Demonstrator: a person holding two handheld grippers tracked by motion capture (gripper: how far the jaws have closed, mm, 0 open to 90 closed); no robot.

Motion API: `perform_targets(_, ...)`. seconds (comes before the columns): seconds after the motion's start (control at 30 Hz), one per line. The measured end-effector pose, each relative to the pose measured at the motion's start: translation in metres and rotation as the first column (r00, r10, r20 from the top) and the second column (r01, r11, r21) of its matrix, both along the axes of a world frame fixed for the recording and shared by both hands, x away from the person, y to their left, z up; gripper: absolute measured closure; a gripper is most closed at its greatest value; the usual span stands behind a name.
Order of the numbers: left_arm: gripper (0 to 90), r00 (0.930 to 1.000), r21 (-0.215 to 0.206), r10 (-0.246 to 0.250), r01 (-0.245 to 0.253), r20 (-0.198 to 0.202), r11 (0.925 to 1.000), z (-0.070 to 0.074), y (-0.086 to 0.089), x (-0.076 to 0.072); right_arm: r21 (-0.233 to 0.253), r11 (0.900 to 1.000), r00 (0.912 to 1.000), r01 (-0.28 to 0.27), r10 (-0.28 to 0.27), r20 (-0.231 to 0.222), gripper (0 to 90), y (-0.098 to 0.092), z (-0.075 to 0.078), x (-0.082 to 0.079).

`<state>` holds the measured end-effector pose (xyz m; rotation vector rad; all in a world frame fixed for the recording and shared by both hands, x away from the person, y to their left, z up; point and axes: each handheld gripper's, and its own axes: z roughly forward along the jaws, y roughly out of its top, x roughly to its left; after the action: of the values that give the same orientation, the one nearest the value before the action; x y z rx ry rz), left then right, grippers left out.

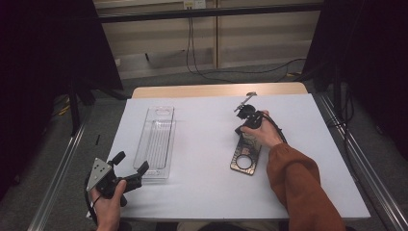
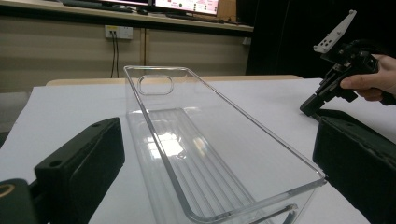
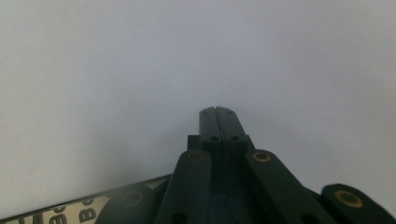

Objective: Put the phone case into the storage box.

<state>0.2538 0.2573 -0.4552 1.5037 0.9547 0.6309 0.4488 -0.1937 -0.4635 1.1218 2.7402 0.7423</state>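
Dim room light falls from overhead, leaving the high view's left and right edges almost black while the white table [image 1: 207,159] stays evenly lit, with soft, faint shadows. In the left gripper view the clear tray [image 2: 196,154] catches a bright glare patch on its ribbed floor, and the near black jaws blur. The right gripper view is soft and grey, its foreground out of focus.
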Motion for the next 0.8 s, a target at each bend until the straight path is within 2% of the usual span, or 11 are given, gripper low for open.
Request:
perform_targets(0.4, 2.3, 1.0000, 0.006, -0.007, 0.007, -0.003, 1.0000, -0.0004, -0.0005, -0.0011, -0.002, 1.000, 0.9998, 0.017, -0.017, -0.012, 90.0, -0.0058, -0.0003, -0.0016)
perform_targets(0.53, 2.3, 1.0000, 0.004, -0.004, 0.004, -0.001, 1.0000, -0.0004, 0.0000, -0.0012, -0.003, 1.000, 0.9999, 0.010, -0.010, 0.002, 90.0, -0.0070, -0.0009, -0.0021)
perform_targets(0.8, 2.3, 1.0000, -0.001, -0.006, 0.006, -0.001, 1.0000, -0.0004, 0.0000, -0.0017, -0.018, 1.000, 0.9999, 0.011, -0.011, 0.002, 90.0, -0.0093, -0.0001, -0.0054)
